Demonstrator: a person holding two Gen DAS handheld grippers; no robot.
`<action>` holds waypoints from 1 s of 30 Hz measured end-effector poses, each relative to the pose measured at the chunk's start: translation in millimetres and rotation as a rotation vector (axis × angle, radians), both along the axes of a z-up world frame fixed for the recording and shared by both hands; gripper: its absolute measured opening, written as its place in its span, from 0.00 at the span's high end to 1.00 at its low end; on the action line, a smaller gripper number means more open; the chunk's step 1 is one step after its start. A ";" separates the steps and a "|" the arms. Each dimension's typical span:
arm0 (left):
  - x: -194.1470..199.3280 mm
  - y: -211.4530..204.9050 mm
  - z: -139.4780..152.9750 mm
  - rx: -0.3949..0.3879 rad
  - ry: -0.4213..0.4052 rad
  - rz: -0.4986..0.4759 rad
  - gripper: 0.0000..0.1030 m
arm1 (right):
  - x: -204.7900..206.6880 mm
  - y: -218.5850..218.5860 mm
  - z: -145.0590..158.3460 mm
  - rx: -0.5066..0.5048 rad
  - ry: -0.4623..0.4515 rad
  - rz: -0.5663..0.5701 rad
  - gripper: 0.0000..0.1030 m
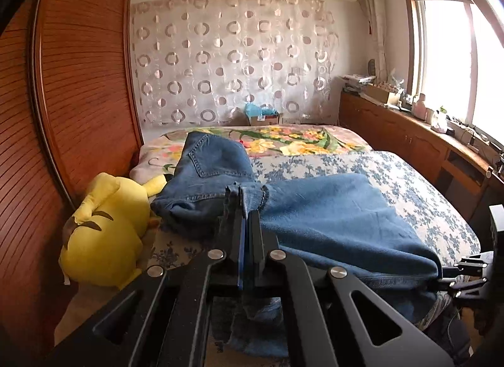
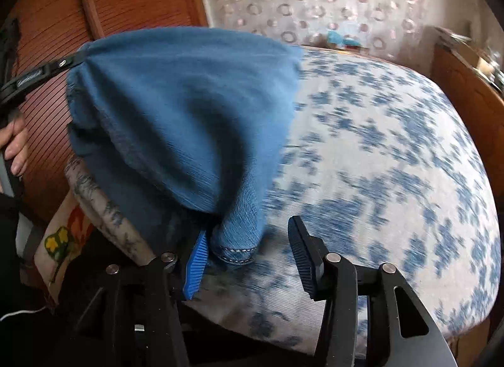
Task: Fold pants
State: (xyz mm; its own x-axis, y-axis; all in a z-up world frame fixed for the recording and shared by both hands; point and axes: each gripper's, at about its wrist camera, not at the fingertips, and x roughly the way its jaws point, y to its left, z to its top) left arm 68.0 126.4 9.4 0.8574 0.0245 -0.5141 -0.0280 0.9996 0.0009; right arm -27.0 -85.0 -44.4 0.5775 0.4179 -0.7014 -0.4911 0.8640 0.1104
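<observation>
Blue jeans point(image 1: 330, 218) lay across the bed point(image 1: 419, 184), on the blue-flowered cover. Waist end w/ back pocket sat toward the far side of the bed, next to a yellow plush toy point(image 1: 104, 228) at the bed's wardrobe-side edge.

Left claw point(image 1: 247, 209) was clamped tight on a bunched hem of the jeans, cloth pinched between the pads and lifted off the bed; loose denim hung below the claw. Seen from the right wrist, the same claw point(image 2: 74, 59) held the fabric up at the bed's near-left corner, a hand point(image 2: 14, 146) on its handle.

Right claw point(image 2: 249, 247) stood apart, not gripping: blue pad point(image 2: 195, 267) touching the side of another hem end, the other finger point(image 2: 304, 253) well clear of it, over the bed cover. View was motion-blurred.
</observation>
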 end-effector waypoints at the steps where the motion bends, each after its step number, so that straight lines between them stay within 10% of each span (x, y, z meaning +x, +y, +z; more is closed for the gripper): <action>1: 0.1 1.1 -1.3 -0.009 0.004 -0.002 0.98 | -2.5 -3.7 -0.2 0.002 0.000 -0.006 0.75; 9: -2.2 2.8 -20.5 -0.044 0.076 -0.021 0.97 | -20.1 -14.5 11.3 0.017 -0.018 0.019 0.79; 16: -27.7 -0.3 -24.7 -0.102 0.078 -0.065 0.72 | -29.1 -31.1 42.3 0.056 -0.118 -0.010 0.75; 30: -22.7 -28.8 -73.8 -0.013 0.223 -0.108 0.80 | 8.1 3.2 31.6 0.061 -0.105 -0.010 0.57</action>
